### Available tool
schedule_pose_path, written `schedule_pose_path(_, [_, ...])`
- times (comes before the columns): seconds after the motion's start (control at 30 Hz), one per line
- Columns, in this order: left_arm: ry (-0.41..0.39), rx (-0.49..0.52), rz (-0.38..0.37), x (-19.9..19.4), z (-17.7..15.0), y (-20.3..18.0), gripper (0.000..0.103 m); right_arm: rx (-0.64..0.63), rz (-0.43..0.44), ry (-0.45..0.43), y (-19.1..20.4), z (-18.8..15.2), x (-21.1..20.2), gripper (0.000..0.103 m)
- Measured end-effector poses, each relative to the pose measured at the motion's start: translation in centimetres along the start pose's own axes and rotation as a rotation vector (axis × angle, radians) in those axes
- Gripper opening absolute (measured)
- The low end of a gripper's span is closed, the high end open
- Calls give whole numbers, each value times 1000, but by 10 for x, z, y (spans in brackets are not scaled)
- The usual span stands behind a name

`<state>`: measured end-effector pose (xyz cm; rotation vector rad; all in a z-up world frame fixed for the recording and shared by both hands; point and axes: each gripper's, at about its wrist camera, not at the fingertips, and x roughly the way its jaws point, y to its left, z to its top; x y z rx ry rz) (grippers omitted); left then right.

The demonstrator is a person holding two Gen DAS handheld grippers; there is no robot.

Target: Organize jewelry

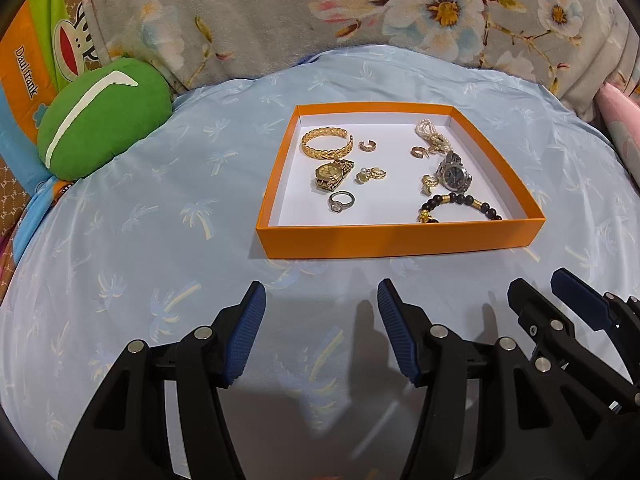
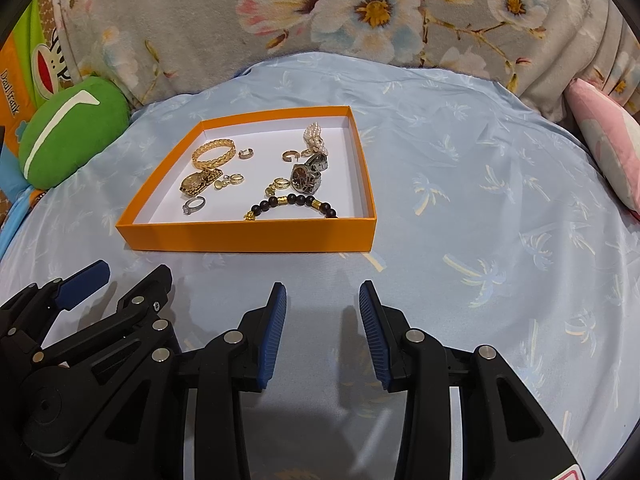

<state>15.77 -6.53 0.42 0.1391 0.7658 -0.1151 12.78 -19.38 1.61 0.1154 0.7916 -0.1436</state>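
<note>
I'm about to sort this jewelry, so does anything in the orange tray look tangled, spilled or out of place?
Nothing is spilled; every piece lies inside the orange tray. The one messy spot is the far right corner, where the pearl strand is bunched in a heap against the silver watch. Both tools are open and hold nothing.

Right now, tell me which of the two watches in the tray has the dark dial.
The silver-cased watch on the right side of the orange tray, beside the black bead bracelet. The gold watch on the left has a pale gold dial.
</note>
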Motion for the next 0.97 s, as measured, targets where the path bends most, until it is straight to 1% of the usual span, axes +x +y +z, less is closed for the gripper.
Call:
schedule_pose_path(0.13, [0,0,14,1,-1,0,59,-1,-2,1,0,0,0,39])
schedule_pose_path(0.97, [-6,1,26,-2,0,2,59,-1,2,1,-1,-1,0,39])
